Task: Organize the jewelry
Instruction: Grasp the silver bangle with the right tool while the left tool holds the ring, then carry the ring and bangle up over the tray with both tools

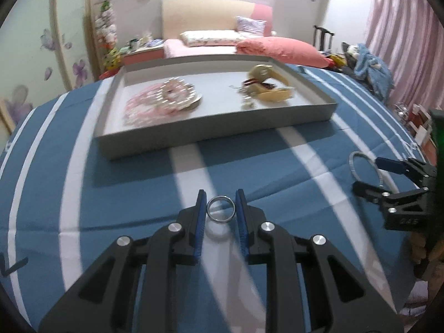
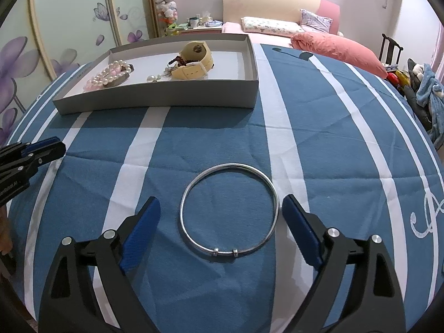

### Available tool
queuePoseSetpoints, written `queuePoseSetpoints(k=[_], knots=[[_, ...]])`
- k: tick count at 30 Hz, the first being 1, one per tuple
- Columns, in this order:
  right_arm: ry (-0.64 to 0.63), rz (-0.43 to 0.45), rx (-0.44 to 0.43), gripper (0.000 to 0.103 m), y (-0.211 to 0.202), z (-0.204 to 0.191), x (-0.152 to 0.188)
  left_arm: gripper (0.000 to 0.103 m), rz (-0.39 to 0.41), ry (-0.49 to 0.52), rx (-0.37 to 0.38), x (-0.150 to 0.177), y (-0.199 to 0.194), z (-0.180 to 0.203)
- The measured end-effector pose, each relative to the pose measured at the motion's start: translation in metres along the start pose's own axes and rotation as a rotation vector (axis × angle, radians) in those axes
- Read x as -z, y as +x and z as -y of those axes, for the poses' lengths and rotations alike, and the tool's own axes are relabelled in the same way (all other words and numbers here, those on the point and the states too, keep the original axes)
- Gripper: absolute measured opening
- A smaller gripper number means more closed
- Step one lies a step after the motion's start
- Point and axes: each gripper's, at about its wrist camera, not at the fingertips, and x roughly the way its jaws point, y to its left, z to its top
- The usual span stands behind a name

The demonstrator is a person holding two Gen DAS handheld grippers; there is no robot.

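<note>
- left gripper (image 1: 221, 211): blue ribbed pads clamped on a small ring (image 1: 221, 208), a smooth steel-coloured band held upright, clear of the cloth; judged in transit to the tray.
- grey tray (image 1: 216, 131), at 12 o'clock of the ring: shallow, card-like; holds pearl strands (image 1: 161, 100) and a tan watch (image 1: 270, 87), so it is the collecting spot.
- right gripper (image 2: 220, 219): jaws apart, straddling a thin metal bangle (image 2: 229, 209) lying flat on the striped blue cloth (image 2: 319, 144), no contact; judged ready to close.

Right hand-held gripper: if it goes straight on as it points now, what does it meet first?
Probably the silver bangle, lying on the striped cloth between the open right hand-held gripper; depth is unclear.
</note>
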Motion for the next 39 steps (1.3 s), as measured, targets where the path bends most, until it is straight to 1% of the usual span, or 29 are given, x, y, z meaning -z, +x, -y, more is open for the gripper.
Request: queuePoseSetpoints(k=[4,6,7,8,9,19,23,31,34,39], knots=[[0.0,-0.001,0.002,0.089,0.0,0.002,-0.002,0.022,-0.024,-0.051,-0.016,0.002,0.002,-0.012],[-0.001,-0.001,0.001,0.089,0.0,0.002,-0.002,0.022,-0.026,-0.044,-0.029,0.002,0.003,-0.012],[-0.004,0.003,-0.003,0.086,-0.001,0.002,-0.002,0.022,-0.027,-0.04,-0.035,0.002,0.002,-0.011],[-0.007,0.009,-0.008,0.077,-0.002,0.001,-0.002,0.022,-0.028,-0.035,-0.04,0.002,0.002,-0.011],[-0.009,0.016,-0.013,0.071,-0.003,0.0,-0.002,0.022,-0.028,-0.033,-0.042,0.002,0.002,-0.01],[-0.005,0.021,-0.018,0.07,-0.004,0.0,-0.001,0.022,-0.029,-0.038,-0.039,0.002,0.002,-0.012],[0.014,0.031,-0.045,0.07,-0.006,0.0,0.0,0.022,-0.028,-0.046,-0.037,0.002,0.002,-0.012],[0.04,0.104,-0.076,0.07,-0.017,0.0,-0.004,0.022,-0.018,-0.084,-0.021,0.003,-0.001,-0.015],[0.057,0.135,-0.087,0.07,-0.021,0.0,-0.007,0.022,0.008,-0.095,-0.025,0.003,-0.006,-0.016],[0.074,0.225,-0.095,0.07,-0.034,-0.003,-0.018,0.022,0.102,-0.089,-0.041,0.001,-0.022,-0.011]])
